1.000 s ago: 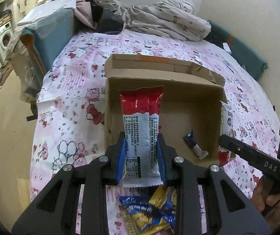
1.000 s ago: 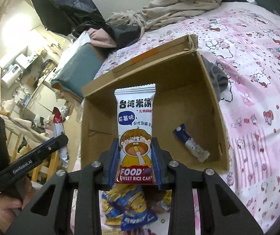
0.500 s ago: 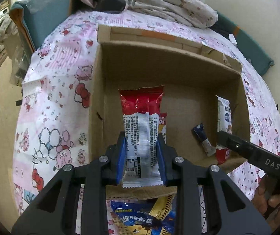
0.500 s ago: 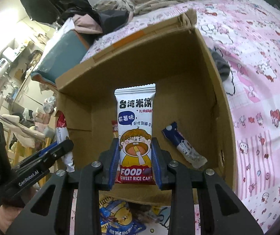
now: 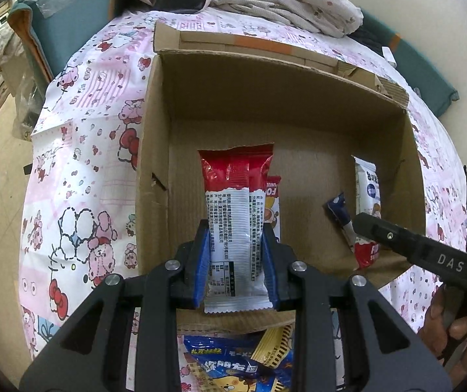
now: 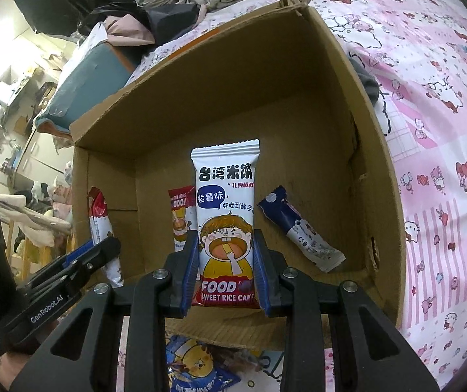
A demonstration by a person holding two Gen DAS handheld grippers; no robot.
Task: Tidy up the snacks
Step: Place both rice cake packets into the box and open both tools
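Note:
My left gripper is shut on a red and white snack packet, back side up, held over the near edge of an open cardboard box. My right gripper is shut on a white rice cake packet with a cartoon face, held over the same box. Inside the box lie a dark blue snack stick, also in the left wrist view, and a red-topped rice cake packet. The right gripper shows in the left wrist view; the left gripper shows in the right wrist view.
The box sits on a bed with a pink cartoon sheet. Loose blue and yellow snack bags lie just before the box's near wall. A rumpled blanket and a teal cushion lie beyond the box.
Both grippers have moved forward with their packets, from in front of the box to over its near edge. The box now fills both views.

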